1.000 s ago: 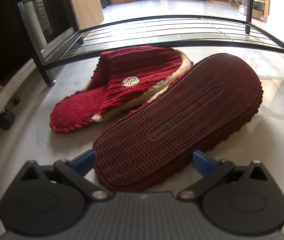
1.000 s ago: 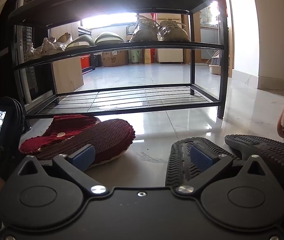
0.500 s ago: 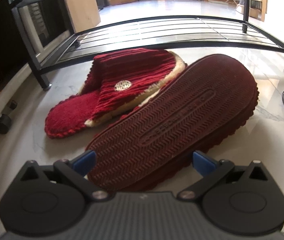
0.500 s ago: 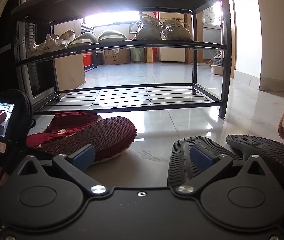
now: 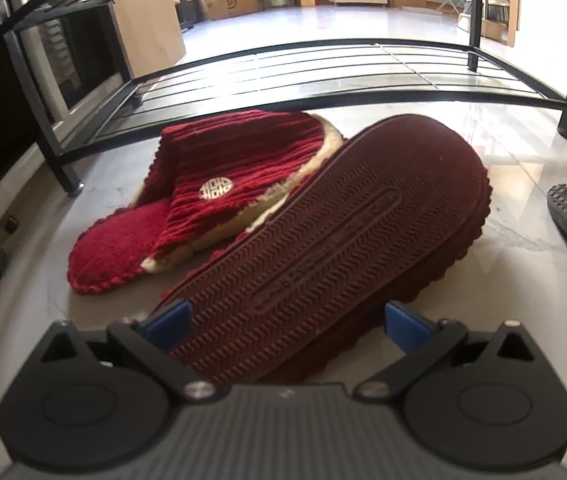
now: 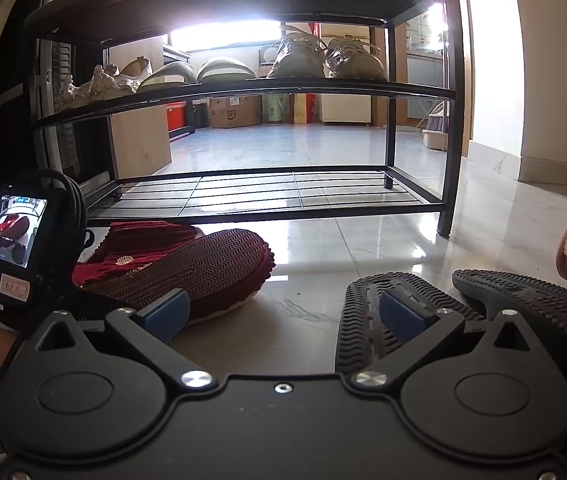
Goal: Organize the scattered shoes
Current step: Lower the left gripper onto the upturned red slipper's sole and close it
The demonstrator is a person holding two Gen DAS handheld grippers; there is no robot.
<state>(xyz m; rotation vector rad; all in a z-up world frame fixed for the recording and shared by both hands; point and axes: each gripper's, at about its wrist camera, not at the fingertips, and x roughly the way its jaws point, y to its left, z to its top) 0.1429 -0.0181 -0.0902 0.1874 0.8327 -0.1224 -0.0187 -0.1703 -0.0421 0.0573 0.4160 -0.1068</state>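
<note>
Tiled room with a black metal rack, lit from the far side.

Glossy pale floor (image 6: 363,152) with light reflections. Black metal rack (image 6: 449,120): solid top, middle shelf, wire bottom shelf (image 5: 323,68) just above the floor. Behind it, a light wood cabinet (image 6: 139,140), cardboard boxes (image 6: 235,114) against the far wall, a red bin (image 6: 175,116). Cream wall (image 6: 555,60) at right. Strong daylight from a rear window (image 6: 219,34).

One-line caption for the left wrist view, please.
Open left gripper straddles the heel of an upturned red slipper leaning on its upright mate before the shoe rack.
</note>
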